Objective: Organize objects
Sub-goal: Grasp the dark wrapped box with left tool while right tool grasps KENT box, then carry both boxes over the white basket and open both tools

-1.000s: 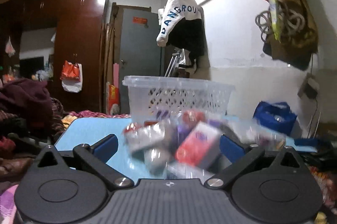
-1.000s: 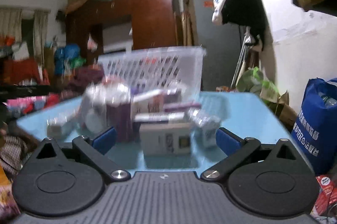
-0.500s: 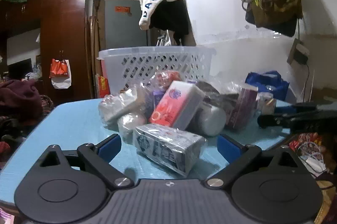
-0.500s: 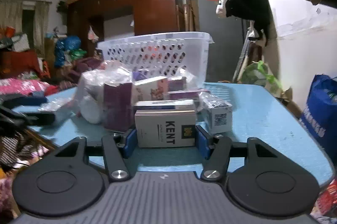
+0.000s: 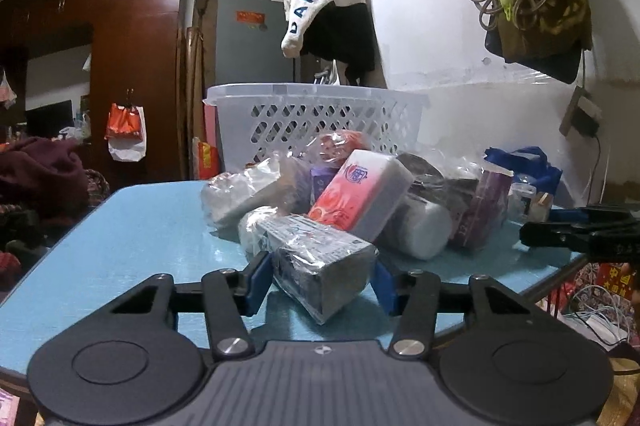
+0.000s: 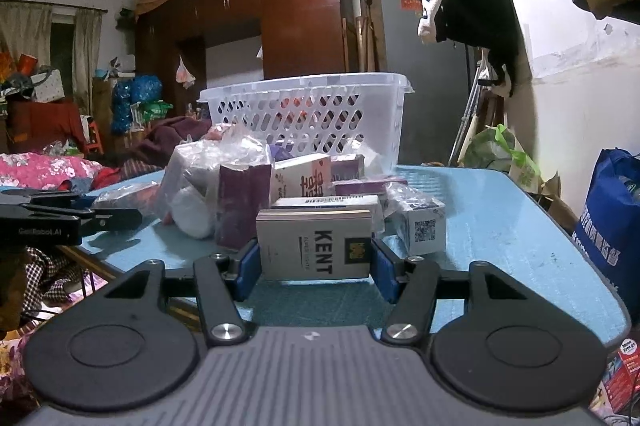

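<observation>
On the blue table (image 5: 132,226), a heap of small packaged goods sits toward the middle, with a white perforated laundry basket (image 5: 316,122) standing behind it near the far edge. The left gripper (image 5: 320,280) is closing its jaws on a plastic-wrapped grey box (image 5: 320,266) that lies at the near side of the heap, close to the table's near edge; its blue pads (image 5: 258,282) flank the box's two sides, and the left one looks pressed into the wrapping, though the crinkled film makes the contact on the right hard to judge. Just behind that box a red-and-white tissue pack (image 5: 360,194) leans tilted against the pile, beside a pale cylindrical item (image 5: 420,230) wrapped in film. In the right wrist view, the right gripper (image 6: 316,266) has its jaws partly closed around a grey KENT carton (image 6: 314,246) at the near edge of the table, both blue pads flat against its short ends. A small white box with a QR code (image 6: 424,230) sits just right of the carton, and a purple pack (image 6: 242,210) stands upright to its left. The other gripper's black fingers reach in from the left edge of this view, over the table's left side.
</observation>
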Demonstrator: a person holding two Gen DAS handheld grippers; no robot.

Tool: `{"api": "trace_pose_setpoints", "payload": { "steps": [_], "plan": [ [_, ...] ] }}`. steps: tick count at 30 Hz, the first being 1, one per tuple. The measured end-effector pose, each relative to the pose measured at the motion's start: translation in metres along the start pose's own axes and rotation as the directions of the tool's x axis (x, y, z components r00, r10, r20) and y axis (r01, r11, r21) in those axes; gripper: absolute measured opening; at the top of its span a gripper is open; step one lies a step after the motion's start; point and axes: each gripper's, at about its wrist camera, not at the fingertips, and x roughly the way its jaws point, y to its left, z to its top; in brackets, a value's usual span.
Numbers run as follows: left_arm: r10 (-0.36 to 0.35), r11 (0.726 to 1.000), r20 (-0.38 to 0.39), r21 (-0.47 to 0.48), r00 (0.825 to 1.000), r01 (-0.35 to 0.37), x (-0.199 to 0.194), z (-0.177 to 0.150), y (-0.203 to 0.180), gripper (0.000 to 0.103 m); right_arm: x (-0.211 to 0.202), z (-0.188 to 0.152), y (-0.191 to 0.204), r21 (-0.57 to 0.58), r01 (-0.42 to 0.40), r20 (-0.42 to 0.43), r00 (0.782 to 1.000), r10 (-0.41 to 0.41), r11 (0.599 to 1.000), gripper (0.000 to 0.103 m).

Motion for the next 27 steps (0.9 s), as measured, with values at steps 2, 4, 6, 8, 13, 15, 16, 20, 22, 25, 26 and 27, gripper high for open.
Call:
{"api": "trace_pose_setpoints", "payload": {
  "steps": [2, 4, 6, 8, 13, 15, 16, 20, 22, 25, 26, 27],
  "plan": [
    [0.004, 1.000, 0.010, 0.010, 1.000, -0.004, -0.002, 0.000, -0.001, 0.056, -0.002, 0.001, 0.000, 0.000, -0.003, 0.008, 1.000, 0.003, 1.000, 0.060],
    [-0.005, 1.000, 0.023, 0.020, 1.000, 0.004, -0.005, -0.001, -0.003, 0.056, -0.004, 0.002, 0.001, 0.002, -0.009, 0.016, 1.000, 0.009, 1.000, 0.060],
    [-0.005, 1.000, 0.044, 0.023, 0.999, 0.004, -0.008, -0.001, -0.003, 0.056, -0.007, 0.004, 0.001, 0.005, -0.015, 0.025, 1.000, 0.015, 1.000, 0.060],
    [-0.003, 1.000, 0.068, 0.023, 0.998, 0.002, -0.012, 0.000, -0.003, 0.056, -0.010, 0.007, 0.000, 0.014, -0.024, 0.037, 0.999, 0.023, 1.000, 0.060],
    [0.000, 1.000, 0.127, -0.009, 0.992, 0.001, -0.018, 0.014, 0.004, 0.056, -0.015, 0.020, -0.005, 0.038, -0.044, 0.070, 0.997, 0.041, 0.998, 0.060],
    [-0.010, 1.000, 0.149, -0.019, 0.989, 0.013, -0.019, 0.026, 0.008, 0.056, -0.014, 0.033, -0.005, 0.034, -0.051, 0.090, 0.995, 0.048, 0.998, 0.060],
    [-0.019, 0.999, 0.165, -0.022, 0.986, 0.023, -0.018, 0.035, 0.010, 0.056, -0.013, 0.042, -0.004, 0.023, -0.054, 0.102, 0.993, 0.052, 0.998, 0.060],
    [-0.053, 0.997, 0.209, -0.037, 0.976, 0.062, -0.001, 0.090, 0.020, 0.056, 0.011, 0.099, -0.001, -0.022, -0.076, 0.139, 0.987, 0.078, 0.997, 0.060],
    [-0.069, 0.995, 0.203, -0.051, 0.977, 0.081, 0.020, 0.127, 0.025, 0.056, 0.037, 0.134, 0.000, -0.040, -0.081, 0.133, 0.987, 0.086, 0.996, 0.060],
    [-0.080, 0.995, 0.161, -0.053, 0.984, 0.089, 0.061, 0.172, 0.028, 0.056, 0.088, 0.178, 0.002, -0.069, -0.073, 0.086, 0.993, 0.079, 0.995, 0.060],
    [-0.070, 0.995, 0.135, -0.054, 0.988, 0.078, 0.078, 0.185, 0.029, 0.056, 0.106, 0.188, 0.003, -0.090, -0.065, 0.061, 0.996, 0.071, 0.994, 0.060],
    [-0.065, 0.996, 0.103, -0.055, 0.993, 0.071, 0.093, 0.191, 0.029, 0.056, 0.125, 0.195, 0.003, -0.103, -0.040, 0.025, 0.999, 0.043, 0.994, 0.060]
  ]
}}
